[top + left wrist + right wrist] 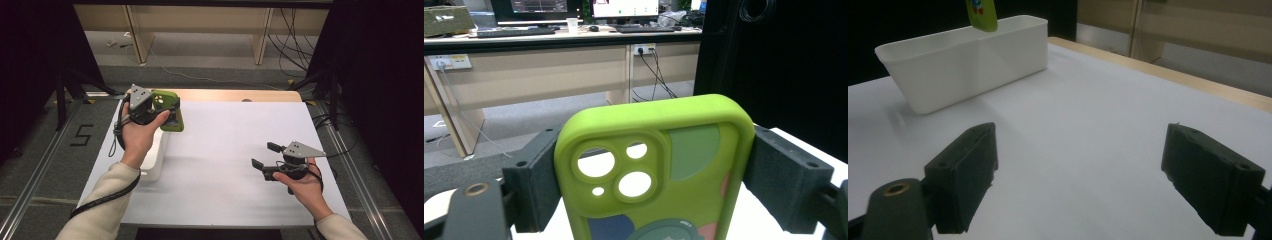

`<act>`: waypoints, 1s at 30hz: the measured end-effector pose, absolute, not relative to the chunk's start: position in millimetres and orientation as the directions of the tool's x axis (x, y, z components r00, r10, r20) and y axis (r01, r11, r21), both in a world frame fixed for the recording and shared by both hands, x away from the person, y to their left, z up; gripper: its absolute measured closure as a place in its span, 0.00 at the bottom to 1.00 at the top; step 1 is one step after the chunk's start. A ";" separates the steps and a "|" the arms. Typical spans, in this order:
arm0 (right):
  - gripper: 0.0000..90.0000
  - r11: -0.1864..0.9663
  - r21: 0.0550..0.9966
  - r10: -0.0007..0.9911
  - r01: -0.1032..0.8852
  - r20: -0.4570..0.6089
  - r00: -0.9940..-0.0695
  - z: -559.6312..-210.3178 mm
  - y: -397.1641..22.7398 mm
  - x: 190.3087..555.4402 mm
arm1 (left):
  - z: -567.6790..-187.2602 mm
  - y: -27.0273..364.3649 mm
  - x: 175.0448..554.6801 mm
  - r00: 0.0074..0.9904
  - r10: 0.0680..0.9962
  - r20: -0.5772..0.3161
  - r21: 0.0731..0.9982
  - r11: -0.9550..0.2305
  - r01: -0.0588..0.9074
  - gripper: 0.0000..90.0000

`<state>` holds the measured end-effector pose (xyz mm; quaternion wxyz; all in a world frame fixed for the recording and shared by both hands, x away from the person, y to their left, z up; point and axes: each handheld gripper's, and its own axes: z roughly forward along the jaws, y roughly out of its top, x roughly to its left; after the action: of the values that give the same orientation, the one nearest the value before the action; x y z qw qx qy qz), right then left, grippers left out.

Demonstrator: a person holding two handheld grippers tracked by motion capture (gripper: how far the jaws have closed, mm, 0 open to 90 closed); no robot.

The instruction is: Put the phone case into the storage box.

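I see the wide white counter (235, 150), then the long white plastic bin (968, 65) at its left edge. My left gripper (165, 112) holds the lime-green rubber phone case (654, 170) above the far end of that bin, fingers (784, 180) pressing its two long sides, long axis upright. My right gripper (265, 157) is well apart, its fingers wide and holding nothing

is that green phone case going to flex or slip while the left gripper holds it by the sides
The green phone case looks empty, with open camera holes, so probably light. Its rounded matte edges suggest soft rubber that may bow under the squeeze of the left gripper. That finish likely grips the fingers rather than sliding.
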<state>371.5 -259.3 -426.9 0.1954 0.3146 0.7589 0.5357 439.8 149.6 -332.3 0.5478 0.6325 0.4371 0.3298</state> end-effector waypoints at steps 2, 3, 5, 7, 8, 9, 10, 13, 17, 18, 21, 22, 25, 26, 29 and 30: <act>0.18 0.228 0.936 0.687 0.268 0.041 -0.726 -426.8 -259.4 371.4 | -332.0 150.8 440.1 0.396 0.916 -0.062 0.981 -0.016 0.191 0.18; 0.18 0.228 0.936 0.687 0.268 0.040 -0.726 -426.8 -259.4 371.4 | -331.8 151.6 440.2 0.395 0.917 -0.062 0.981 -0.016 0.191 0.18; 0.18 0.229 0.936 0.687 0.269 0.040 -0.725 -427.0 -259.3 371.4 | -331.3 153.2 440.5 0.391 0.918 -0.058 0.982 -0.019 0.188 0.18; 0.18 0.229 0.936 0.687 0.268 0.040 -0.726 -426.9 -259.3 371.3 | -330.8 154.6 440.8 0.388 0.920 -0.059 0.982 -0.016 0.187 0.18; 0.18 0.229 0.936 0.687 0.269 0.040 -0.726 -426.9 -259.3 371.3 | -330.5 155.5 441.0 0.387 0.920 -0.056 0.982 -0.018 0.187 0.18; 0.18 0.229 0.936 0.687 0.269 0.040 -0.726 -427.0 -259.3 371.4 | -330.3 156.1 441.2 0.384 0.922 -0.057 0.982 -0.017 0.186 0.18; 0.18 0.229 0.935 0.687 0.270 0.041 -0.725 -427.0 -259.3 371.4 | -330.2 156.8 441.3 0.383 0.922 -0.056 0.982 -0.017 0.186 0.18; 0.18 0.229 0.935 0.687 0.271 0.042 -0.726 -427.1 -259.2 371.3 | -330.1 158.5 441.7 0.377 0.925 -0.055 0.982 -0.018 0.187 0.18; 0.18 0.229 0.935 0.687 0.270 0.042 -0.726 -427.1 -259.1 371.3 | -330.7 159.8 442.5 0.372 0.927 -0.052 0.982 -0.020 0.187 0.18; 0.18 0.229 0.935 0.686 0.270 0.042 -0.726 -427.1 -259.2 371.3 | -330.7 160.1 442.7 0.371 0.927 -0.051 0.982 -0.021 0.187 0.18; 0.18 0.229 0.935 0.687 0.270 0.041 -0.725 -427.1 -259.3 371.4 | -330.4 161.9 443.4 0.367 0.929 -0.044 0.982 -0.027 0.185 0.18; 0.18 0.229 0.935 0.687 0.270 0.041 -0.725 -427.2 -259.3 371.5 | -330.3 162.5 443.6 0.365 0.930 -0.046 0.982 -0.025 0.186 0.18; 0.18 0.229 0.935 0.688 0.270 0.041 -0.725 -427.1 -259.3 371.4 | -330.6 164.5 444.5 0.359 0.932 -0.044 0.982 -0.026 0.187 0.18; 0.18 0.229 0.935 0.687 0.270 0.041 -0.725 -427.1 -259.2 371.3 | -330.8 165.1 444.8 0.358 0.933 -0.043 0.982 -0.026 0.187 0.18; 0.18 0.229 0.935 0.688 0.270 0.041 -0.725 -427.1 -259.2 371.4 | -330.8 166.6 445.6 0.354 0.934 -0.042 0.982 -0.026 0.187 0.18; 0.18 0.229 0.935 0.687 0.271 0.042 -0.725 -427.1 -259.2 371.3 | -330.7 167.1 445.8 0.353 0.935 -0.042 0.982 -0.027 0.186 0.18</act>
<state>371.3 -259.2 -427.1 0.1947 0.3153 0.7593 0.5349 445.8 167.1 -330.7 0.5345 0.6250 0.4483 0.3502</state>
